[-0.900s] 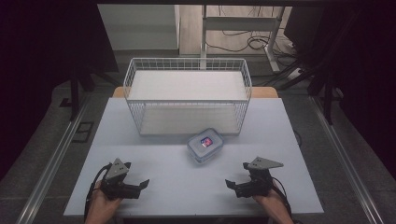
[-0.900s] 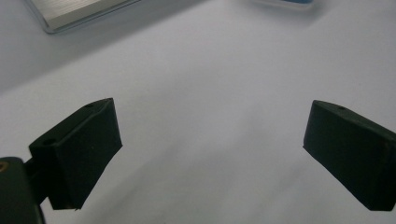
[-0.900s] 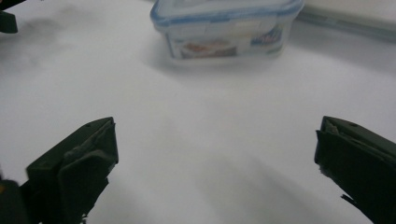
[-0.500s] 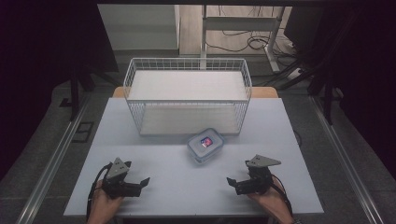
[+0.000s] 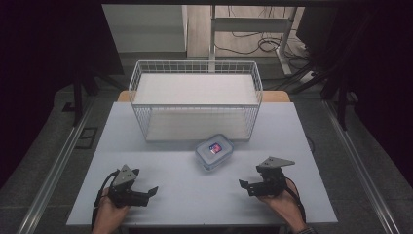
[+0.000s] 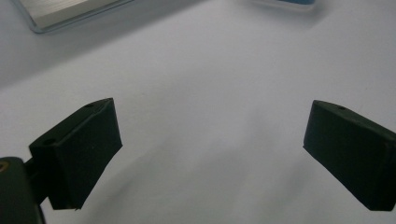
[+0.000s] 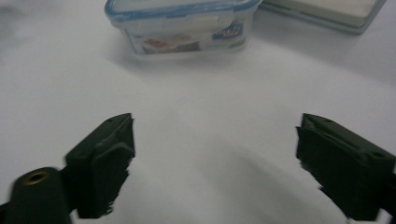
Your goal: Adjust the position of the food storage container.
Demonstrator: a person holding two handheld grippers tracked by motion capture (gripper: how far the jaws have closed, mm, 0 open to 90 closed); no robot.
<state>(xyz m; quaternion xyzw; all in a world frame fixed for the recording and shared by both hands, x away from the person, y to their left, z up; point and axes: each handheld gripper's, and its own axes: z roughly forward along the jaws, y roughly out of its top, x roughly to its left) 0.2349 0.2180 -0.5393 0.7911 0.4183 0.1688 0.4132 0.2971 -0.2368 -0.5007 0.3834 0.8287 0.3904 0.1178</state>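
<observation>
Not much has changed in the last second; my left gripper (image 5: 150, 191) has slid a tiny bit to the right on the table (image 5: 311, 146), and my right gripper (image 5: 244, 184) sits almost where it was; so I think I am only getting ready and nothing has started yet. My jaws on both sides are spread wide apart and hold nothing; I can see bare table between them in each gripper view. The little plastic box (image 5: 215, 151) with the blue-edged lid lies in the middle of the table, just in front of the white wire basket (image 5: 195, 66), not touching it as far as I can tell; it is closer to my right gripper than to my left. The table is smooth and pale; behind it there is grey floor, some cables (image 5: 263, 41) and dark curtains (image 5: 48, 44) at both sides.
</observation>
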